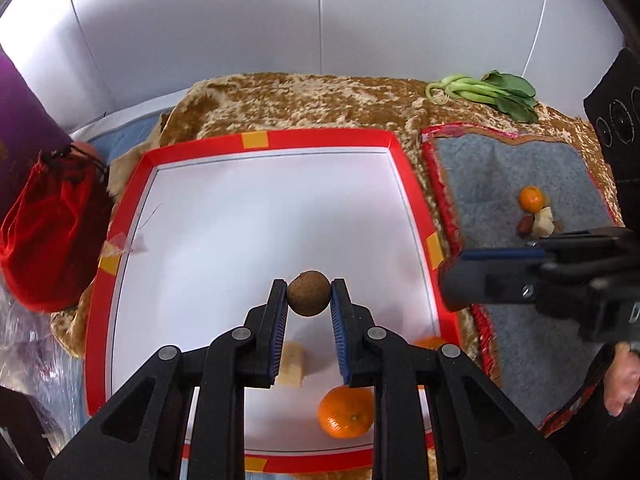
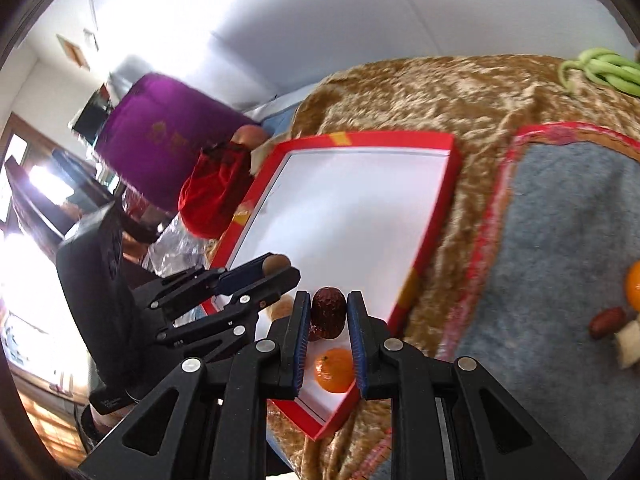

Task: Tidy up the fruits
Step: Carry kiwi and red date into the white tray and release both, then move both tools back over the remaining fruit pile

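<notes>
No readable text anywhere. Purple bag (image 2: 160,140) has a gold emblem or characters printed on its side in the right wrist view, too blurred to read. Black device body (image 1: 616,312) at the right edge of the left wrist view shows a partial pale letter, maybe "D", cut off by the frame; can't confirm. Black panel (image 1: 618,108) at upper right of the same view carries outlined circles, no lettering. Small pale print on the base of the black gripper housing (image 2: 110,402) in the right wrist view, too small to make out. Red box rim (image 1: 320,138) has plain orange tape patches (image 1: 255,141), unmarked.
</notes>
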The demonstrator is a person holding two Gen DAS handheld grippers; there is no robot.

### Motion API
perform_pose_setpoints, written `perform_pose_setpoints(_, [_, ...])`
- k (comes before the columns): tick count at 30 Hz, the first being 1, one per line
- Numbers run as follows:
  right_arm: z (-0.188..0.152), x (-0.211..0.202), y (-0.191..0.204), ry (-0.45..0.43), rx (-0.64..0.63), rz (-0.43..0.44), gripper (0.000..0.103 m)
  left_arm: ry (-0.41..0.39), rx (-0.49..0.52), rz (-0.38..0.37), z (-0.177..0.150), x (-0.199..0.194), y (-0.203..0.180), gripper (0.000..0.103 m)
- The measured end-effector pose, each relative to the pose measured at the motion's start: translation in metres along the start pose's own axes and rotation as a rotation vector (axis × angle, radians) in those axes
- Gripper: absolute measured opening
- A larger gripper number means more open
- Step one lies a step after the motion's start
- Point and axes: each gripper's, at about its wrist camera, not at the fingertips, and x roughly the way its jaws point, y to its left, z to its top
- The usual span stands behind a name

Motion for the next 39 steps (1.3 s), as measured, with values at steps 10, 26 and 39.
perform_pose_setpoints(10, [-0.009,0.026,0.009,0.061,-0.038,-0.045,0.02,0.063,0.008,0.047,-0.011,0.008,0.004,0.02])
perform_pose_setpoints(26, [0.0,-0.038,-0.018,-0.059,0.028,-0.071,0.023,-0.038,0.104,0.006,0.009,-0.006,-0.039,0.032])
perform_pose_setpoints(39, [-0.015,-0.145,-0.139,-0.132,0.303,-0.224,0.024,-0.075,0.374,-0.155,0.021,-0.004,-0.161,0.033])
